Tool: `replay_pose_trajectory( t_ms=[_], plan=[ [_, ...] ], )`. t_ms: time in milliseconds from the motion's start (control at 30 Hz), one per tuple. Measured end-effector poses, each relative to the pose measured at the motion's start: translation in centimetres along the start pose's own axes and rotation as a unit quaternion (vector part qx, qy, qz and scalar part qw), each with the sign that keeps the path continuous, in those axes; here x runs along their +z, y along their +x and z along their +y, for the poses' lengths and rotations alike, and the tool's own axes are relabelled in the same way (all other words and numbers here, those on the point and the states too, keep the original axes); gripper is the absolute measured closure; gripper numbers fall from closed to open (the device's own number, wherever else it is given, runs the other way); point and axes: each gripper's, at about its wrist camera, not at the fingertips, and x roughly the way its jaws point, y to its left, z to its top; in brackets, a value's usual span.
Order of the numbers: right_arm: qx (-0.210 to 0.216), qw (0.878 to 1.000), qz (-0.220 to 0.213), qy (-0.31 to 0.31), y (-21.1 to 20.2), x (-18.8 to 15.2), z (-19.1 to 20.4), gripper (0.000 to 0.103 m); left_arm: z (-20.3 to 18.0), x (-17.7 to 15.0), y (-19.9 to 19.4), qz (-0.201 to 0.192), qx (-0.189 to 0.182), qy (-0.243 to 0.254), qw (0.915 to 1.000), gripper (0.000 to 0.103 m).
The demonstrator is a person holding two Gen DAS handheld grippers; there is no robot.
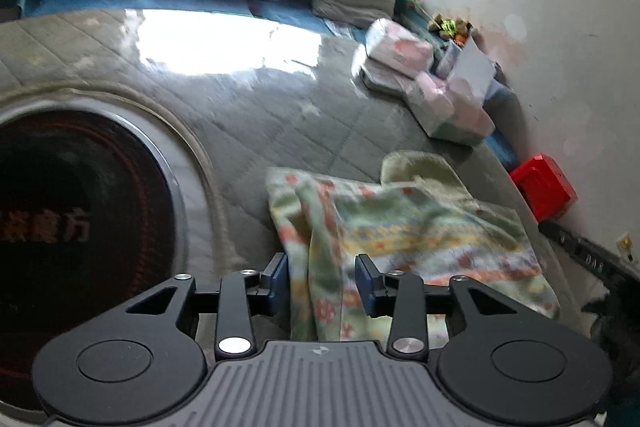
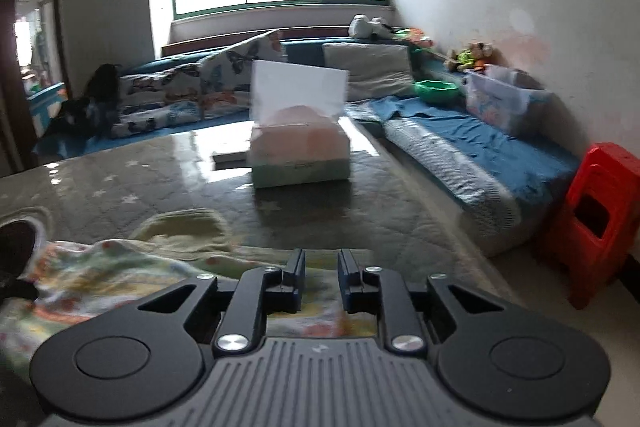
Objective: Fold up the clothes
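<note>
A pale green garment with an orange and yellow floral print [image 1: 420, 231] lies crumpled on a grey quilted table cover [image 1: 248, 115]. A raised fold of it [image 1: 320, 267] runs between the fingers of my left gripper [image 1: 322, 283], which is open; the pads stand apart on either side of the fold. My right gripper [image 2: 321, 281] is open and empty, low over the garment's near right part [image 2: 120, 275]. A plain yellow-green piece [image 2: 184, 227] lies just beyond the print.
Tissue packs [image 1: 404, 55] and a tissue box [image 2: 298, 151] stand on the table's far side. A round dark heater opening [image 1: 72, 207] sits in the table at left. A red plastic stool [image 2: 600, 219] stands at right, beside a blue-covered bench [image 2: 480, 147] with a storage bin [image 2: 500, 99].
</note>
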Motion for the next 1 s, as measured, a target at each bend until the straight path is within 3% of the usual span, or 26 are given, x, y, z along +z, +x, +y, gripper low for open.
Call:
replay_pose_trajectory(
  t_ms=[167,300,533,733,1000],
  plan=[
    [0.04,0.999,0.028,0.005,2.3,-0.2,1.8,0.081,-0.8,0.9,-1.0,-0.022,-0.007,0.007,0.9997,0.065],
    [0.05,0.998,0.042,0.01,3.9,-0.3,2.5,0.077,-2.7,1.7,-0.4,-0.019,-0.032,0.026,0.999,0.066],
    [0.054,0.997,0.05,0.01,5.5,-0.2,2.8,0.066,-5.5,2.6,3.6,0.006,-0.06,0.038,0.9975,0.071],
    [0.063,0.997,0.046,-0.001,4.8,0.3,3.3,0.063,-6.4,3.2,6.8,0.021,-0.061,0.037,0.9972,0.072],
    [0.092,0.993,0.05,-0.054,1.6,-1.3,5.8,0.063,-6.0,3.1,7.0,0.018,-0.063,0.034,0.9973,0.072]
  ],
)
